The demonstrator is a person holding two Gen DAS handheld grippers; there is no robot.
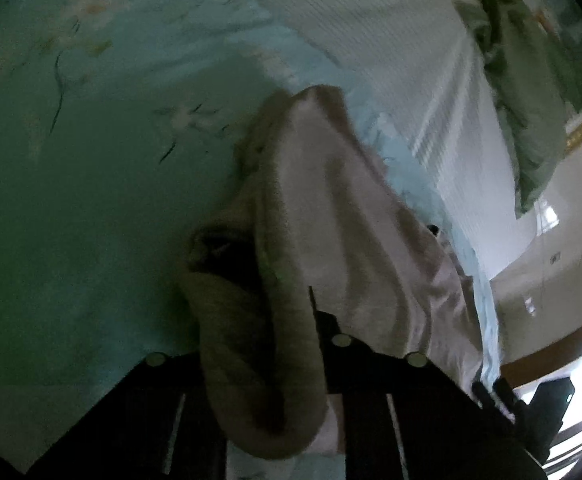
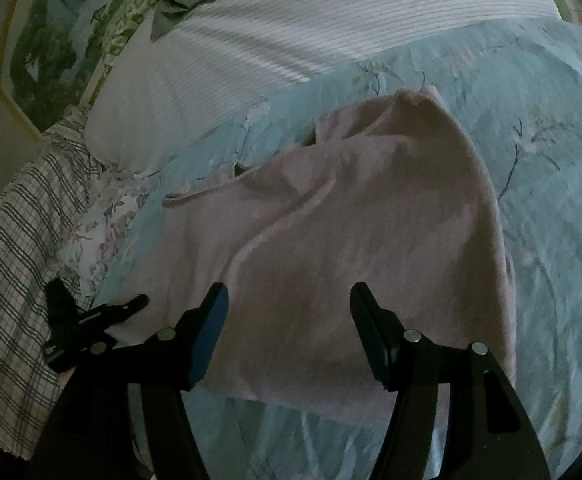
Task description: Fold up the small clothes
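The left gripper (image 1: pixel 311 308) is closed on a fold of the pink cloth (image 1: pixel 331 208), which hangs bunched over its fingers and hides most of them in its own camera. In the right wrist view the same gripper (image 2: pixel 139 304) shows as a dark clamp at the left edge of the cloth (image 2: pixel 351 220), touching it.

The right gripper (image 2: pixel 287 304) has its two fingers wide apart, and nothing is between the pads. It hangs over the near part of the cloth; whether the fingertips touch the fabric I cannot tell.

The cloth lies spread on a light blue bedspread with a flower print (image 2: pixel 551 200), partly raised in soft ridges, with its far corner pointing away from the grippers. One near edge of it hangs a little past the right finger.

Just left of the cloth there is a small flowered fabric (image 2: pixel 99 232), and beside it a checked fabric (image 2: pixel 23 240). Behind the cloth lies a white ribbed blanket (image 2: pixel 311 20). Farther still, green leafy pillows (image 2: pixel 131 12) rest near a gold-framed headboard (image 2: pixel 31 40). The room is dim.
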